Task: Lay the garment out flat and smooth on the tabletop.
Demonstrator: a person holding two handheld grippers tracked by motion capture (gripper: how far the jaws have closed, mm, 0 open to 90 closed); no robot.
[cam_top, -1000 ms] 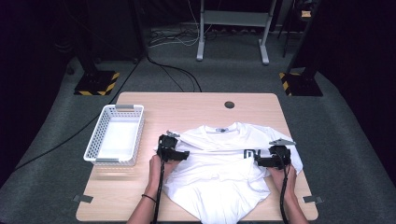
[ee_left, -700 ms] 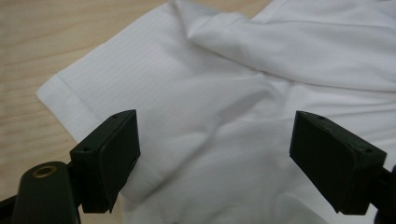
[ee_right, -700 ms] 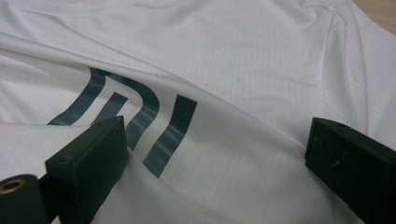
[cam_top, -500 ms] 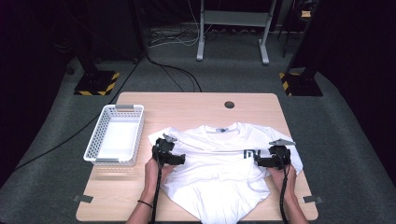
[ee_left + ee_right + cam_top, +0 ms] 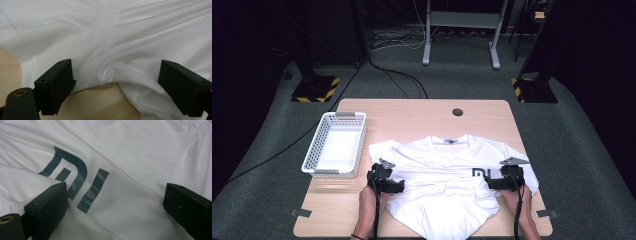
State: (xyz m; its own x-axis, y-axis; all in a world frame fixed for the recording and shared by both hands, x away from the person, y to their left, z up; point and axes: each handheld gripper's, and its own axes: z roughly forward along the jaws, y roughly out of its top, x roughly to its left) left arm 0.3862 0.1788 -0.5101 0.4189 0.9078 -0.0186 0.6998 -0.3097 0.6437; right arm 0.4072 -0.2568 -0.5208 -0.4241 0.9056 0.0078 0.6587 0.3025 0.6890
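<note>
A white T-shirt (image 5: pixel 447 160) lies spread on the wooden table (image 5: pixel 412 115), collar to the far side, its lower part rumpled and folded. My left gripper (image 5: pixel 396 186) sits at the shirt's left side. Its jaws stand wide apart, and in the left gripper view (image 5: pixel 116 72) a puckered fold of the shirt's edge (image 5: pixel 112 72) lies between them over bare wood. My right gripper (image 5: pixel 490 184) rests on the shirt's right side, open (image 5: pixel 115 192). The dark printed logo (image 5: pixel 75 180) lies between and just ahead of its jaws. Neither gripper holds cloth.
A white plastic basket (image 5: pixel 312 150) stands empty on the table's left, close to the left sleeve. A round cable hole (image 5: pixel 457 112) sits near the far edge. Bits of tape (image 5: pixel 302 213) mark the near corners. Stand legs and cables lie on the floor beyond.
My left gripper has drawn back toward the near edge and a little to the left. The right gripper has slid slightly nearer. The shirt lies much as before.
</note>
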